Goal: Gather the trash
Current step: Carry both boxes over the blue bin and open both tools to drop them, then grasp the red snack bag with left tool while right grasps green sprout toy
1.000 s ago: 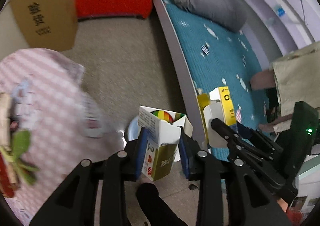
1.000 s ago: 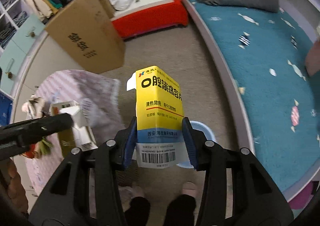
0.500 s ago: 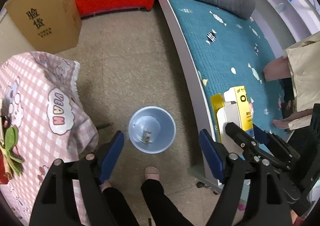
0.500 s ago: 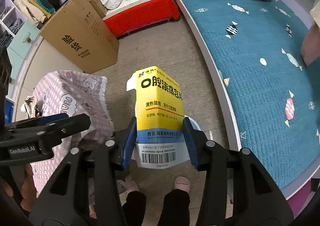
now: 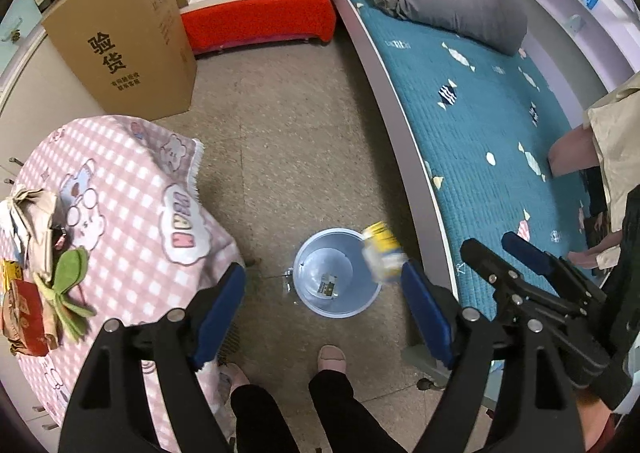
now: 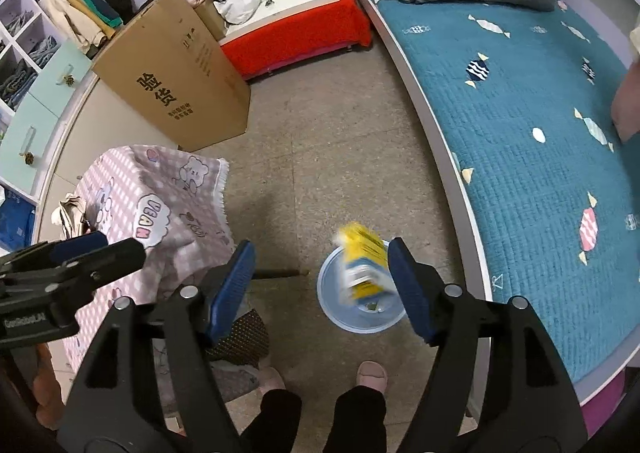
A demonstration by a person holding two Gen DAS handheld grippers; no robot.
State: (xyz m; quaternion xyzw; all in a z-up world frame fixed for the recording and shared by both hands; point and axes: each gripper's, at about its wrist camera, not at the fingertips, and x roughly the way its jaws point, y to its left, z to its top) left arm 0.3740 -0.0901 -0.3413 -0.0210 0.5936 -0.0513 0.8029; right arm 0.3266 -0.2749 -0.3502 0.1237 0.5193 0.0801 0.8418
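A pale blue bin [image 5: 335, 301] stands on the floor between the table and the bed; it also shows in the right wrist view [image 6: 332, 317]. A yellow and white carton [image 6: 362, 265] is blurred in mid-air just above the bin, free of both grippers; in the left wrist view the carton [image 5: 382, 255] is at the bin's right rim. A small piece of trash [image 5: 328, 285] lies inside the bin. My left gripper [image 5: 322, 309] is open and empty above the bin. My right gripper [image 6: 320, 289] is open and empty, its jaws wide on either side of the carton.
A small table with a pink checked cloth [image 5: 120, 213] stands to the left and holds paper and packaging scraps [image 5: 36, 265]. A bed with a teal cover [image 5: 492, 141] runs along the right. A large cardboard box [image 5: 124, 37] and a red bench [image 5: 260, 21] stand behind. The person's feet [image 5: 332, 359] are below the bin.
My left gripper let go of its green and white carton and opened over the bin. My right gripper has now opened and the yellow carton is falling toward the bin.
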